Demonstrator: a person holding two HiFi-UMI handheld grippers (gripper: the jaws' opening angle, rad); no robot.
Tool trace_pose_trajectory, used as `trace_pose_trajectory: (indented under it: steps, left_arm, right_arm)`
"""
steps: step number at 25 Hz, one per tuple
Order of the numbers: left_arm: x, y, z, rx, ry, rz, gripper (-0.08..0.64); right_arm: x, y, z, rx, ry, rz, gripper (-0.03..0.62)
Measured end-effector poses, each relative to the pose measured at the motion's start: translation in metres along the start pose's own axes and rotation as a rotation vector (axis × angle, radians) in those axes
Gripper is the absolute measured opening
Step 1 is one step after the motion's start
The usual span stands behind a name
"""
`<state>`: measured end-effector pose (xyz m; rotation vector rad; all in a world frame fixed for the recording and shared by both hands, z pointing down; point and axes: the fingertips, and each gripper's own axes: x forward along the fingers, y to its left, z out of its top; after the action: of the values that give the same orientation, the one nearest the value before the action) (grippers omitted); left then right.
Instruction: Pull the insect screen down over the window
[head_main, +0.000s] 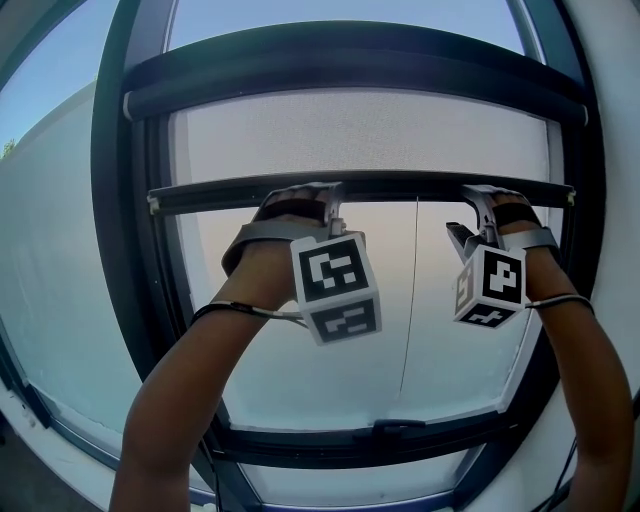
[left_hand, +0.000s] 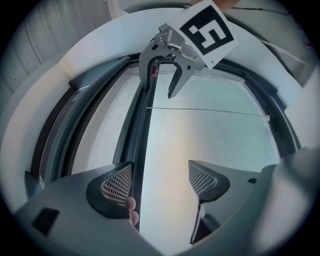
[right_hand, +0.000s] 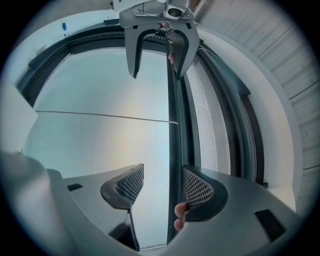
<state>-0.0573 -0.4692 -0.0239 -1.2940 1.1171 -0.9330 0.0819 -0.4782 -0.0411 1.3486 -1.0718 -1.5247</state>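
Observation:
The insect screen (head_main: 350, 130) hangs partway down the window, a pale mesh ending in a dark bottom bar (head_main: 400, 185). My left gripper (head_main: 303, 200) reaches up to the bar left of centre, and my right gripper (head_main: 485, 203) reaches it near its right end. In the left gripper view the bar (left_hand: 142, 135) runs between the wide-apart jaws of the left gripper (left_hand: 160, 176), close beside one pad. The right gripper (right_hand: 162, 184) straddles the bar (right_hand: 175, 140) the same way. Both are open. A person's fingertips (right_hand: 180, 217) show at the bar.
A thin pull cord (head_main: 410, 300) hangs from the bar down the glass. The dark window frame (head_main: 110, 200) surrounds the pane, with a handle (head_main: 395, 428) on the lower rail. The screen's housing (head_main: 350, 75) spans the top. White wall flanks the frame.

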Motion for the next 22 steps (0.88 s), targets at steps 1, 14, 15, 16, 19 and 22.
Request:
trace_pose_trajectory:
  steps: [1,14,15,16,19,22]
  left_arm:
    - [-0.001,-0.004,0.0,-0.001,-0.008,-0.012,0.359]
    - [-0.006,-0.05,-0.002,0.065,0.03,-0.034,0.359]
    - [-0.006,-0.053,-0.003,0.076,0.045,-0.031,0.357]
    - [-0.006,-0.057,-0.005,0.088,0.061,-0.029,0.359]
    - [-0.007,-0.069,-0.009,0.085,0.087,-0.041,0.359]
    - [-0.009,-0.077,-0.007,0.065,0.098,-0.046,0.359]
  right_arm:
    - [-0.001,0.004,0.0,0.003,0.003,0.006,0.227]
    - [-0.018,0.047,-0.001,0.012,0.025,0.051,0.228]
    - [-0.018,0.05,0.0,0.011,0.027,0.052,0.229]
    - [-0.019,0.053,0.001,0.01,0.026,0.05,0.229]
    - [-0.022,0.064,0.004,0.008,0.013,0.052,0.229]
    - [-0.025,0.072,0.003,0.012,0.006,0.057,0.229]
